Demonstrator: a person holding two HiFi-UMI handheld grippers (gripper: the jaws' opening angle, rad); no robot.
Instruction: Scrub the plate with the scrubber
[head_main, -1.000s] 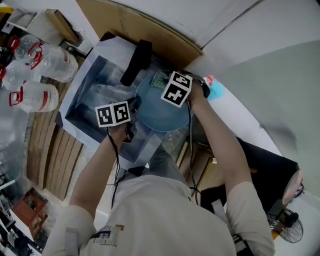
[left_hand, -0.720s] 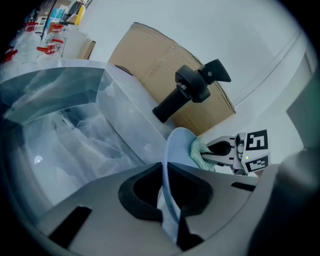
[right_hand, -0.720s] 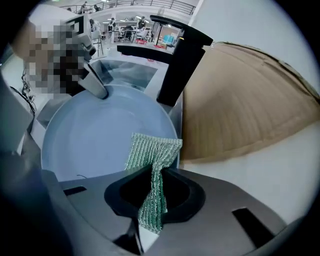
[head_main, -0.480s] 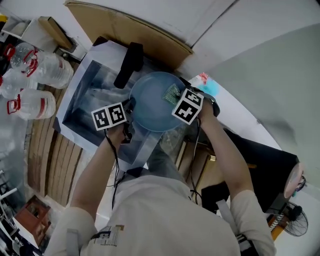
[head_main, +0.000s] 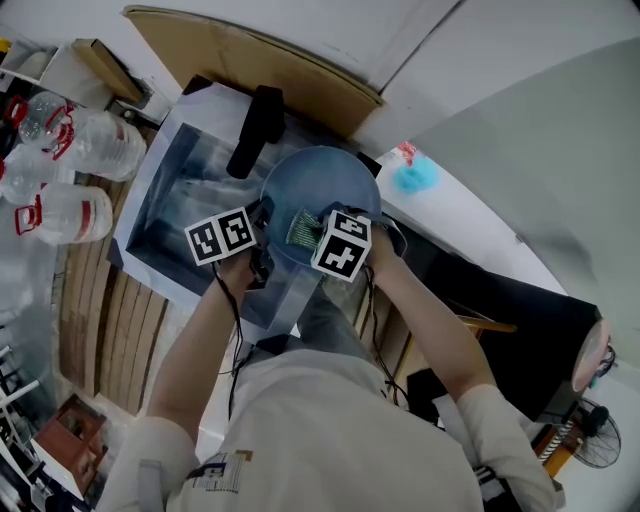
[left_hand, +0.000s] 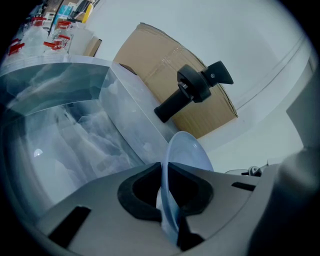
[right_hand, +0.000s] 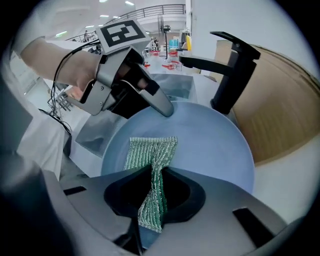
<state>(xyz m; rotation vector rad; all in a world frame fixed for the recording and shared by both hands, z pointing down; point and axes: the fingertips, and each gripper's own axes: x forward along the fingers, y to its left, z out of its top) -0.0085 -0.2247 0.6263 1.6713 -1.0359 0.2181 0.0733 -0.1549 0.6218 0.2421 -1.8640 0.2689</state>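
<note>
Right tongs (head_main: 312, 238), in the head view, have swept the scrubber (head_main: 302, 227) across the plate (head_main: 335, 180) to its near edge. Left gripper view: left tongs (left_hand: 167, 192), jaws just eased slightly, clamp the plate's rim. Right gripper view: jaws pinch the scrubber against the plate; scrubbing looks mid-stroke.

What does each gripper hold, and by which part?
The left gripper clamps the blue plate by its rim; the right gripper pinches the green scrubber by its near half.

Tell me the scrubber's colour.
Green, with a ribbed silvery weave; the scrubber shows best in the right gripper view.
</note>
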